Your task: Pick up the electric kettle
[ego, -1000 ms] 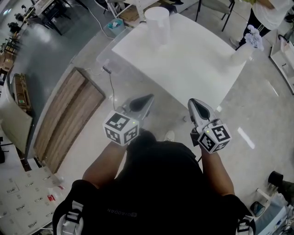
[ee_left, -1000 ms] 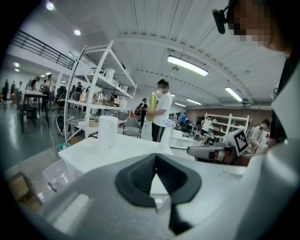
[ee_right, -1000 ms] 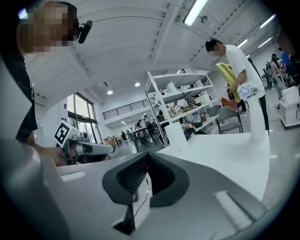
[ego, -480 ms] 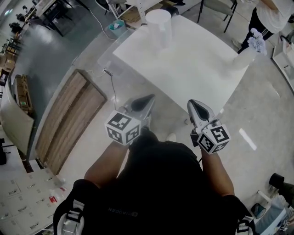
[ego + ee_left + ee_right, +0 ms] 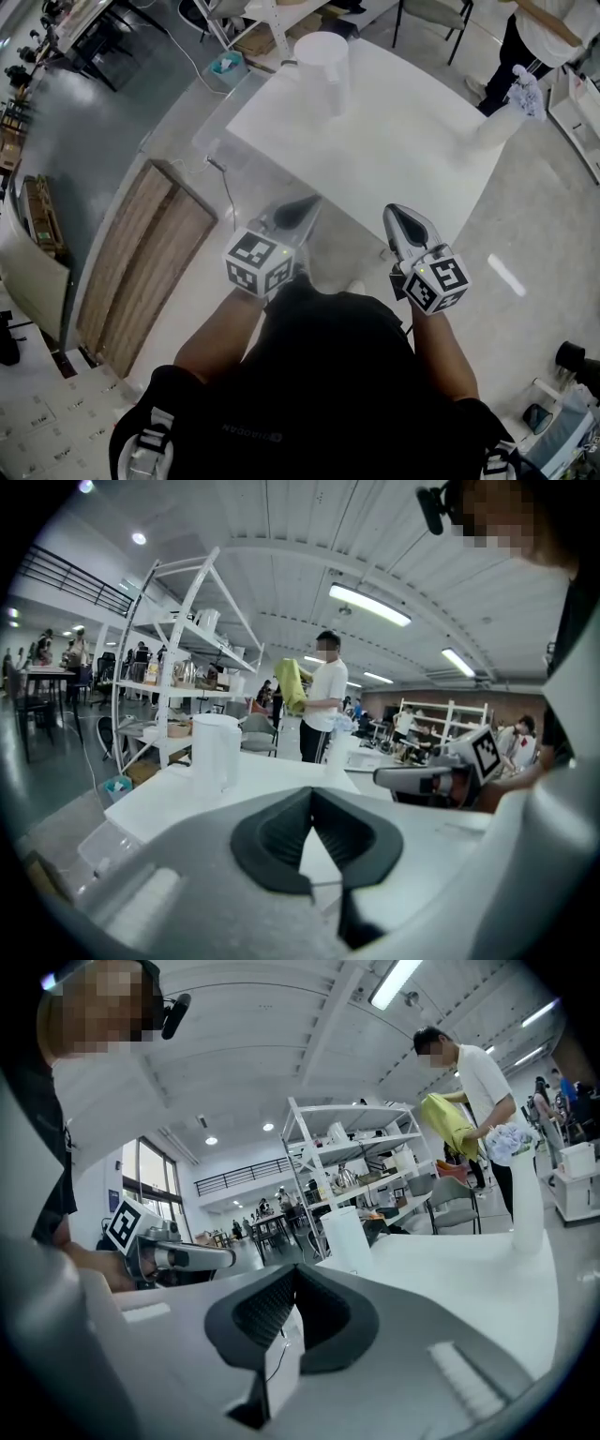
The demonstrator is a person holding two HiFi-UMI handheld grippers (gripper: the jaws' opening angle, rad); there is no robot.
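Note:
The white electric kettle [image 5: 322,58] stands at the far side of a white table [image 5: 394,141]; it also shows in the left gripper view [image 5: 216,752] and the right gripper view [image 5: 345,1238]. My left gripper [image 5: 302,204] and right gripper [image 5: 398,214] hover side by side over the floor, just short of the table's near edge and far from the kettle. Both point towards the table. The left gripper's [image 5: 311,791] jaws are shut with nothing between them, and the right gripper's [image 5: 293,1267] jaws are shut and empty as well.
A white vase with flowers [image 5: 497,117] stands on the table's right corner, and a person [image 5: 544,28] stands just beyond it. A wooden panel [image 5: 141,244] and a cable [image 5: 225,183] lie on the floor to the left. White shelving [image 5: 178,667] rises behind the table.
Both grippers have advanced a little towards the table, so its near edge lies closer to their tips. Their jaws have stayed shut.

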